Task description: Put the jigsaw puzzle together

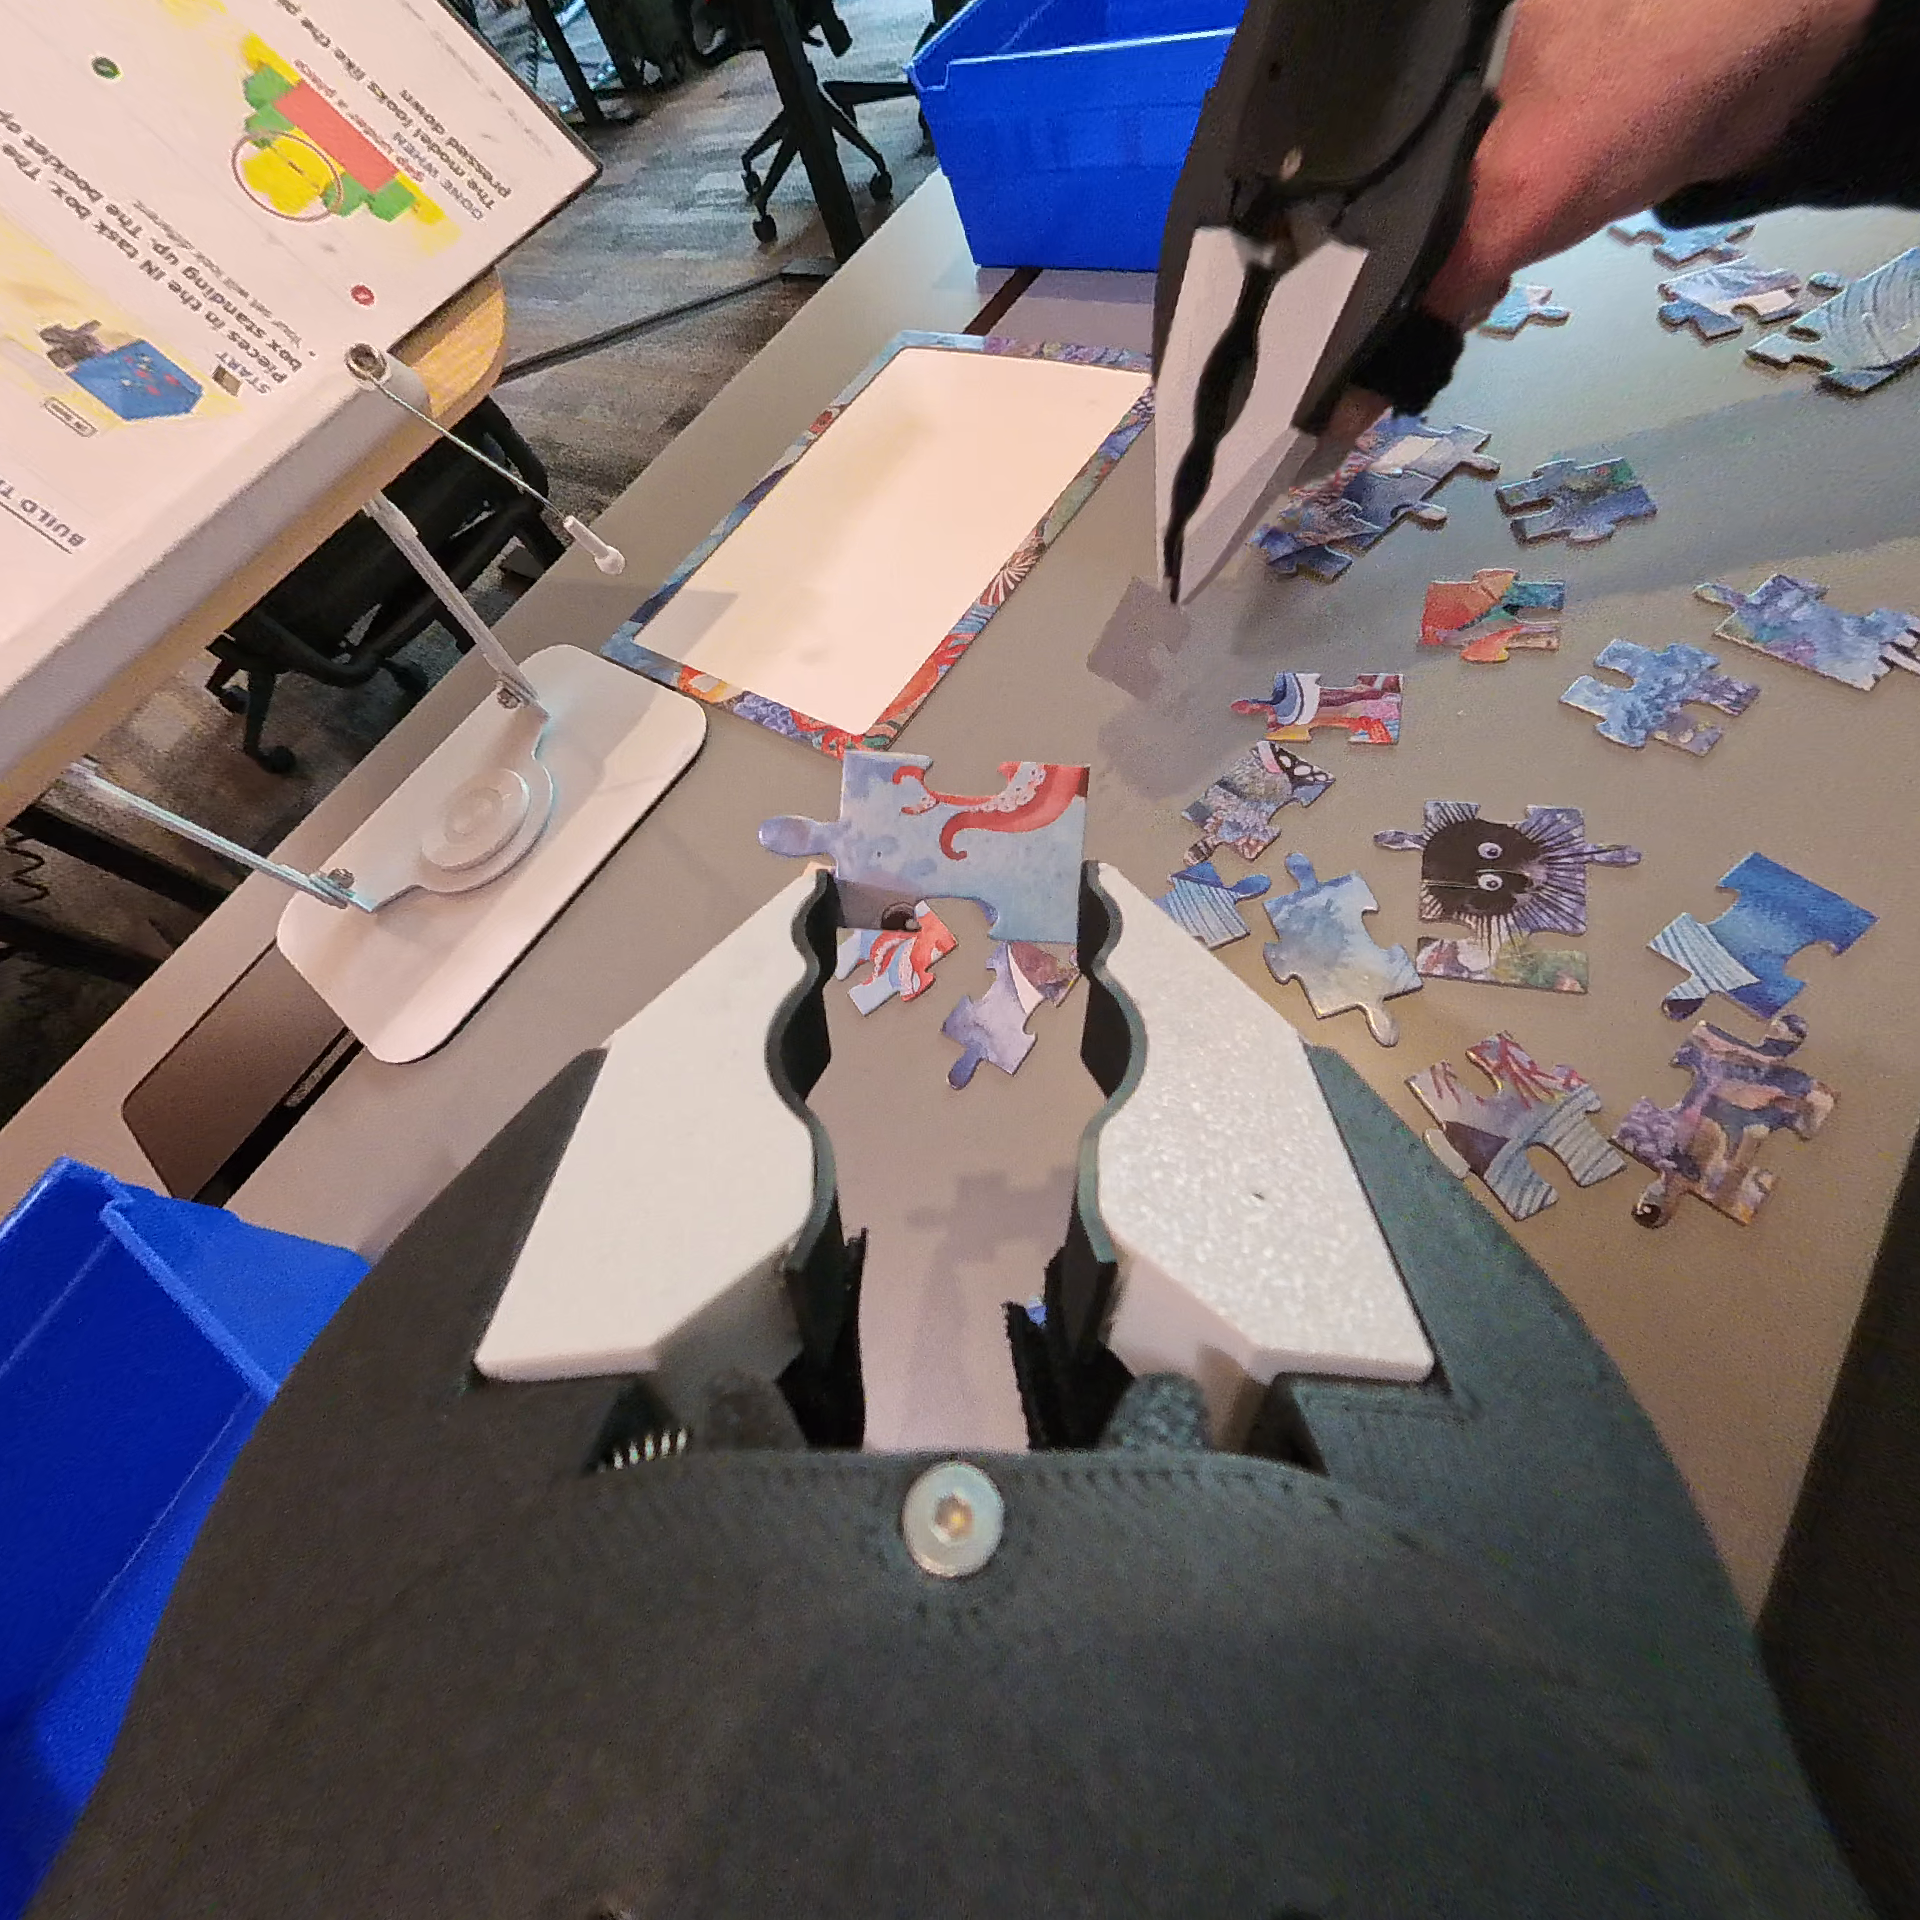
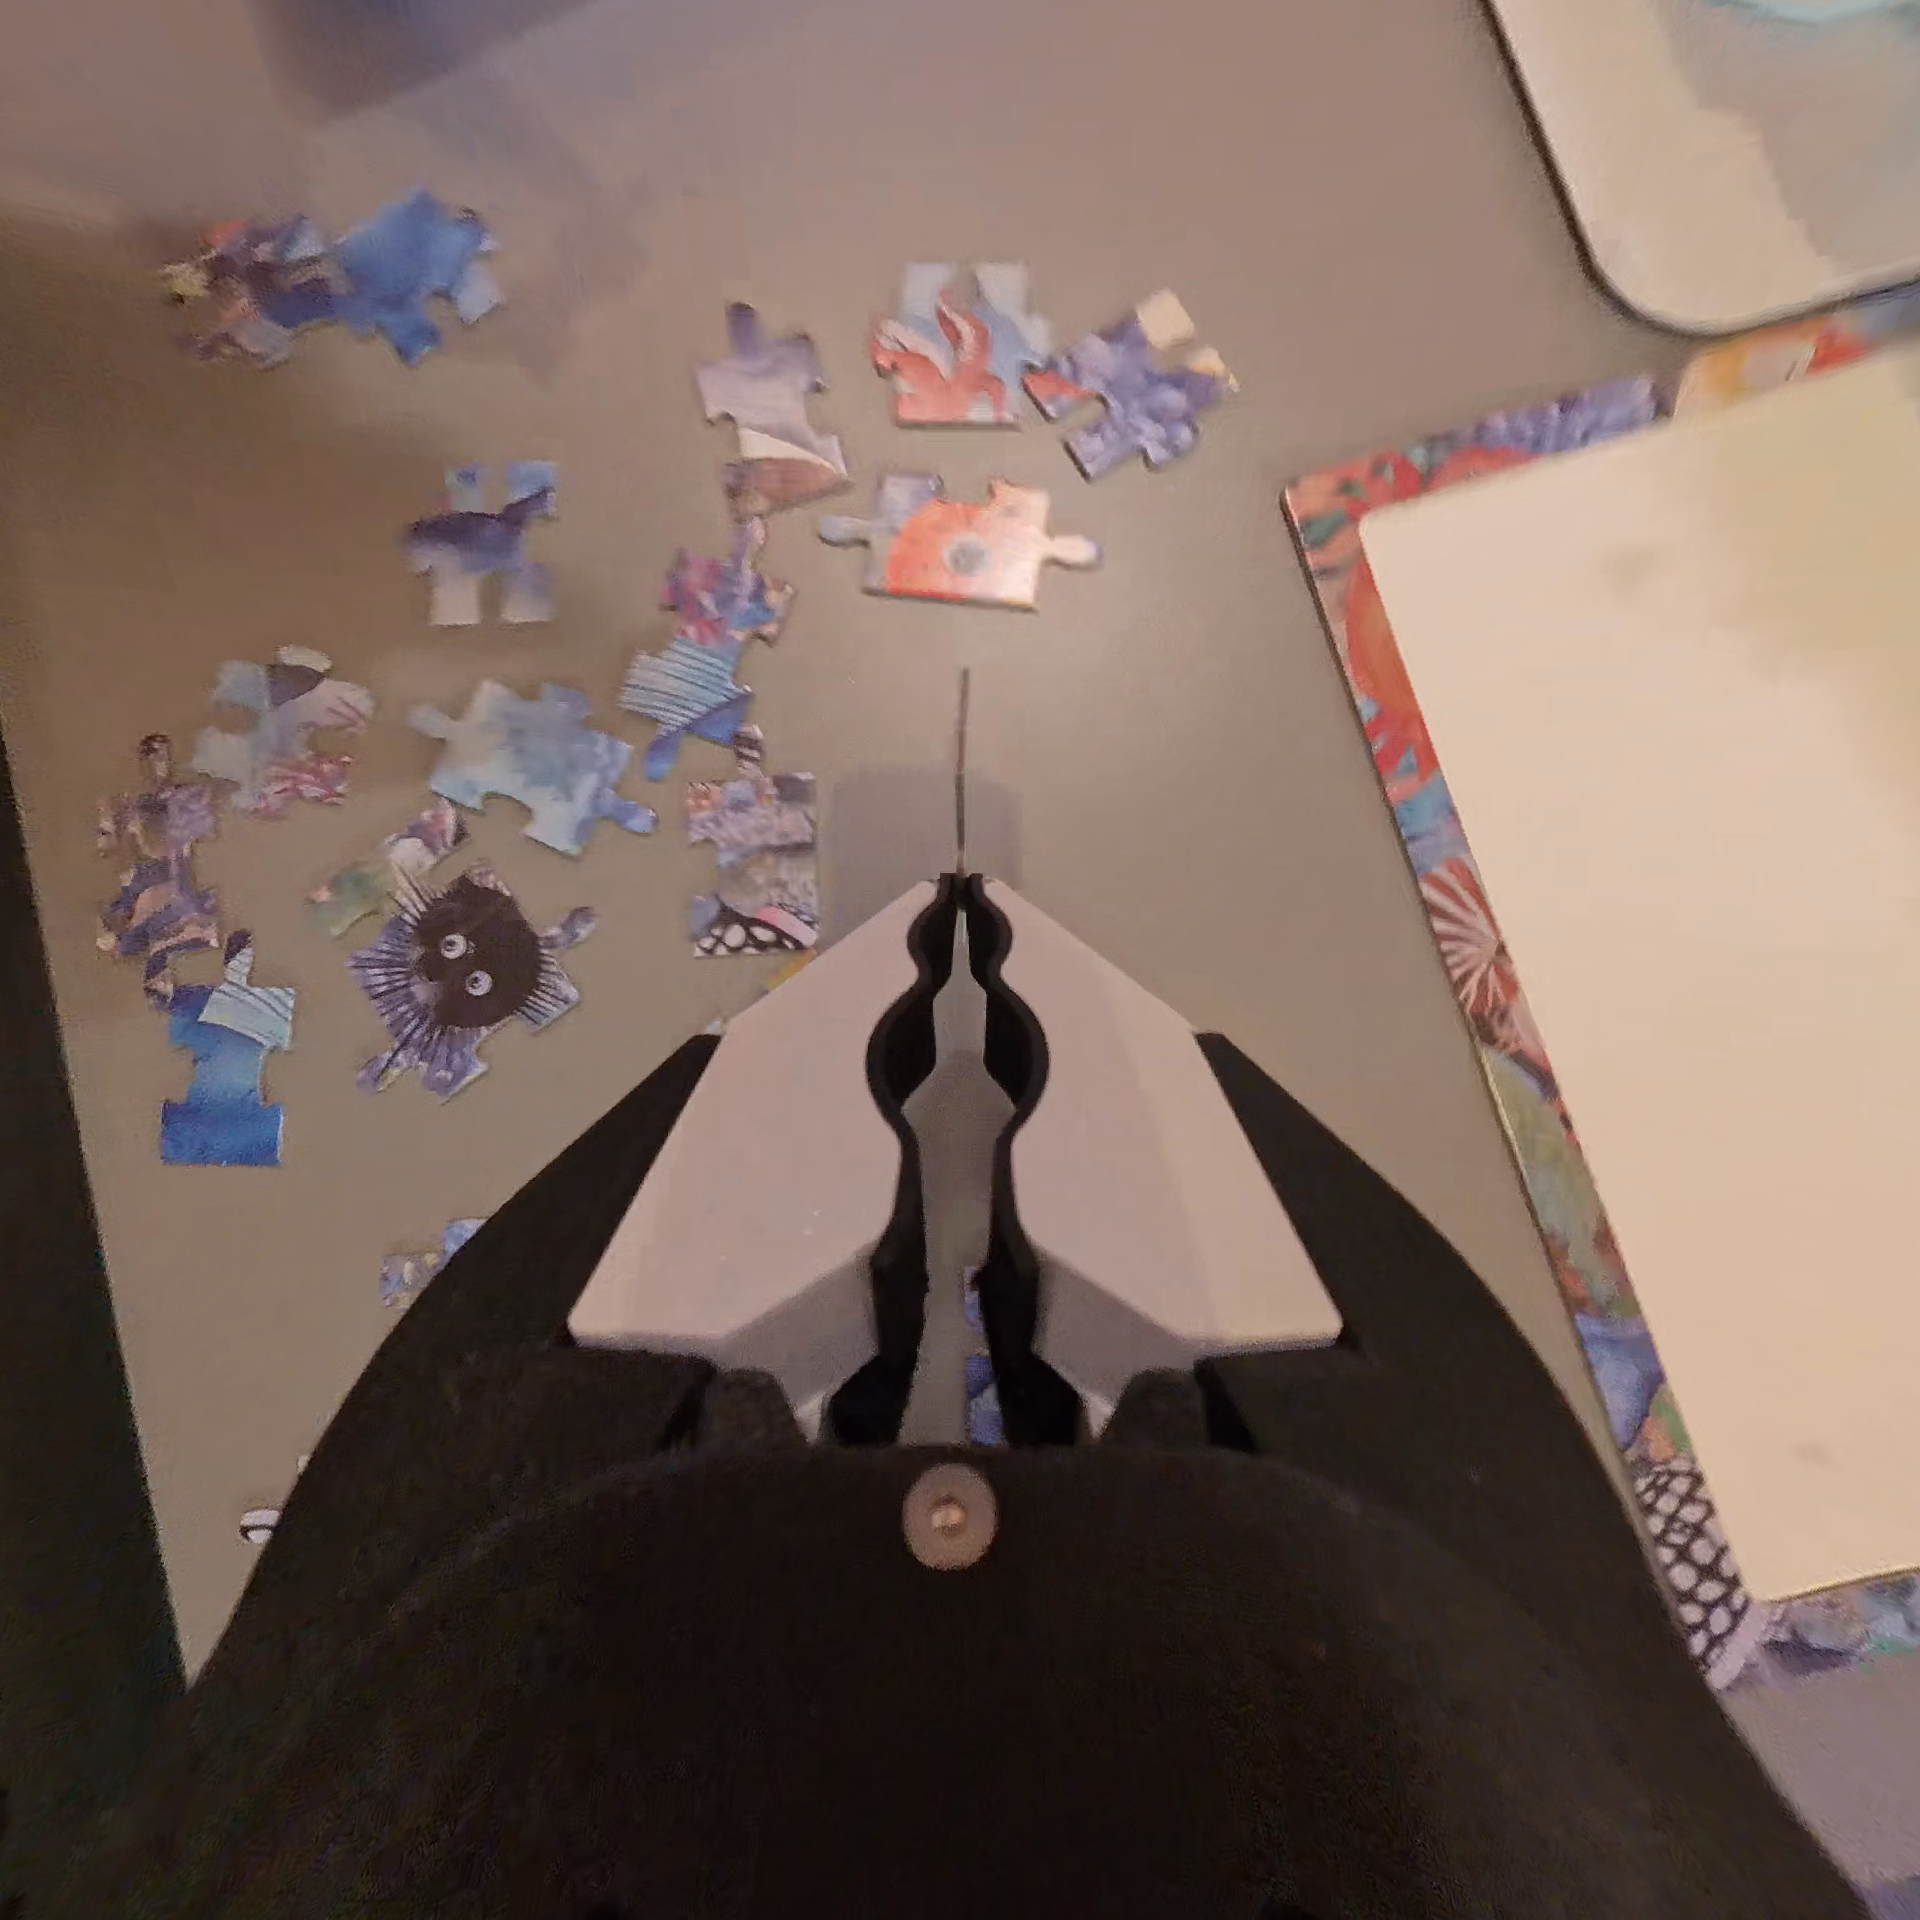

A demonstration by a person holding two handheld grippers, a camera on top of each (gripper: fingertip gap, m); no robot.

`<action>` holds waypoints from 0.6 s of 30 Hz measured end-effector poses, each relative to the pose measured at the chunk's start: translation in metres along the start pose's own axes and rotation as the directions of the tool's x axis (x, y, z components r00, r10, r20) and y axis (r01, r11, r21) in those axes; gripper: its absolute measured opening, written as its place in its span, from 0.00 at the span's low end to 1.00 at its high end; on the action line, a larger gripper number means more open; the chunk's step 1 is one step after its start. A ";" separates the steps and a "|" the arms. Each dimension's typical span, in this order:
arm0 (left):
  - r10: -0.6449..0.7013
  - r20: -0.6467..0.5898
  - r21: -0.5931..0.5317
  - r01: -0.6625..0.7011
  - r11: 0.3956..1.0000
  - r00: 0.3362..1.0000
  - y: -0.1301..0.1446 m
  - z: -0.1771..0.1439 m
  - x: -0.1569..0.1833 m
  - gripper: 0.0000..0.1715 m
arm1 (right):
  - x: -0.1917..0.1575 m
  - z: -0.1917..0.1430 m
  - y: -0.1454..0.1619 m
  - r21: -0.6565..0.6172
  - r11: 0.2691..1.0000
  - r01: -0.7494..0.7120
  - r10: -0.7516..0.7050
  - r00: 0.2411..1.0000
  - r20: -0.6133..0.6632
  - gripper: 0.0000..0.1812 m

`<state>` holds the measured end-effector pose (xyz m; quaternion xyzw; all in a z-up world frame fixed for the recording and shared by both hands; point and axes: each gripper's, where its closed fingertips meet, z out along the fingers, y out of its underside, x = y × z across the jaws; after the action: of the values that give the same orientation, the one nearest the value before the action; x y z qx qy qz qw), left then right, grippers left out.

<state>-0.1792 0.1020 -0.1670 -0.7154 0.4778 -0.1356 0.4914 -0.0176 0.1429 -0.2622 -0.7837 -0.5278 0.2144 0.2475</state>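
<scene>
Left wrist view
Left gripper (image 1: 956,883): clamped across an octopus-arm piece (image 1: 961,847), lifted off the grey table (image 1: 935,1164).
Frame tray (image 1: 894,540): at 11 o'clock from that piece, white bed bare, 0 pieces seated.
Loose pieces (image 1: 1496,894): scattered from 1 to 4 o'clock.
Right gripper (image 1: 1179,587): at 1 o'clock, pinching a grey-backed piece (image 1: 1143,634).

Right wrist view
Right gripper (image 2: 961,883): closed on that piece (image 2: 964,769), seen edge-on.
Frame tray (image 2: 1351,665): at 2 o'clock.
Loose pieces (image 2: 540,758): spread from 9 to 12 o'clock.

Progress: barely begun; judged all placing remained.
</scene>
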 end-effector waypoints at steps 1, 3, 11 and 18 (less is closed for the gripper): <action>0.004 -0.002 -0.001 -0.004 1.000 1.000 0.000 0.001 0.001 0.27 | 0.003 0.005 0.008 -0.034 0.999 -0.016 0.016 1.000 0.001 0.00; 0.009 -0.007 -0.007 -0.009 1.000 1.000 0.002 0.002 0.002 0.27 | 0.004 0.017 0.020 -0.087 0.996 -0.009 0.009 1.000 -0.001 0.00; 0.009 -0.017 -0.014 -0.009 1.000 1.000 0.005 0.006 0.001 0.27 | 0.024 -0.005 0.004 -0.076 0.997 0.019 -0.029 0.991 -0.133 0.00; 0.009 -0.033 -0.026 -0.010 1.000 0.999 0.009 0.012 0.004 0.27 | 0.019 0.004 0.028 -0.338 0.938 0.082 -0.184 0.942 -0.281 0.15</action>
<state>-0.1743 0.1049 -0.1807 -0.7172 0.4912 -0.1387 0.4745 0.0070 0.1528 -0.2844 -0.7993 -0.5628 -0.0169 0.2100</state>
